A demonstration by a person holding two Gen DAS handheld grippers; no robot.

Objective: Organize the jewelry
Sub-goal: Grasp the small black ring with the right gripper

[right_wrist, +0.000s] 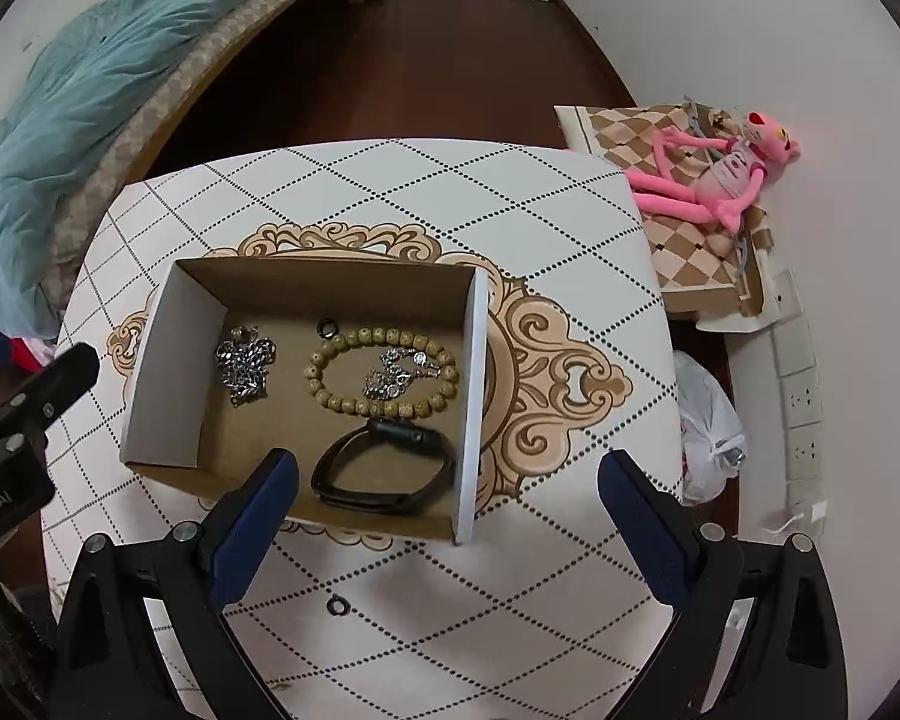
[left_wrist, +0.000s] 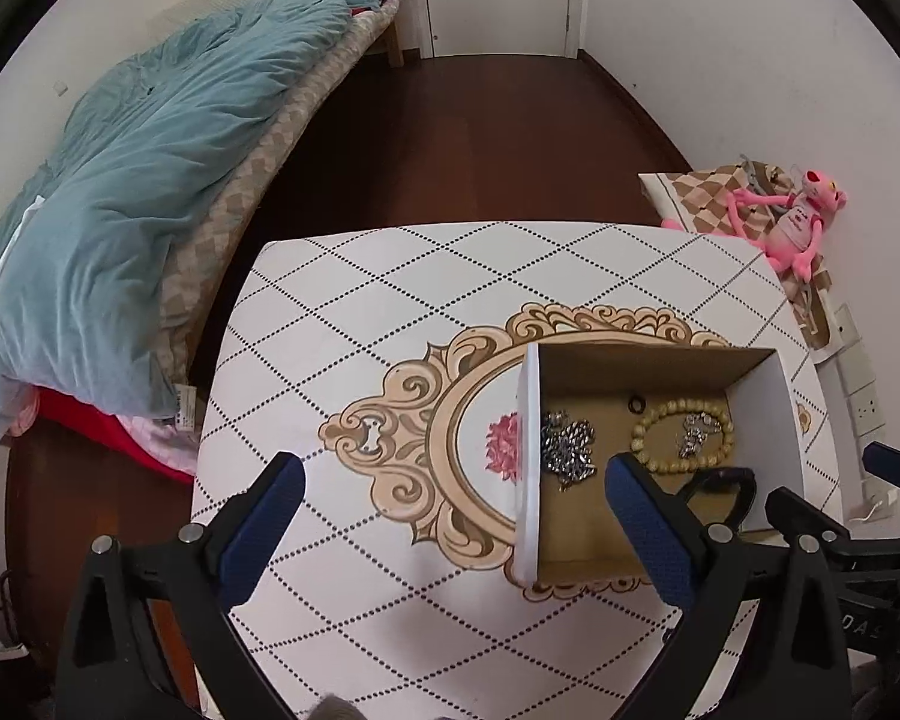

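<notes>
Both claws stand spread wide with nothing between their blue pads. Going left to right, the left gripper [left_wrist: 453,531] hangs over bare patterned table [left_wrist: 342,312], its right finger overlapping the near left part of the cardboard box [right_wrist: 168,372] in the left wrist view; the right gripper [right_wrist: 447,531] hangs over the box's near edge, with the black watch [right_wrist: 384,468] lying just beyond and between its fingers.

Inside the box, left to right: a heap of silver chain [right_wrist: 247,366], a small dark ring [right_wrist: 328,327] near the back, a loop of wooden bead bracelet [right_wrist: 381,369] with a second silver chain [right_wrist: 399,375] piled inside and across it, and the watch at the near right corner. So 5 pieces already sit in the box.

1 piece is left outside: a small black ring [right_wrist: 337,606] lies on the table just in front of the box, between the right gripper's fingers and close to the camera. To my eye the sorting is nearly done, and this is the gap between 1 drop and the next pick.

The next move likely calls for the right claw to draw back and tip down over that ring, then close both pads squarely on it. It is thin and flat on a smooth top, so it could skid or slip out of a loose pinch.
</notes>
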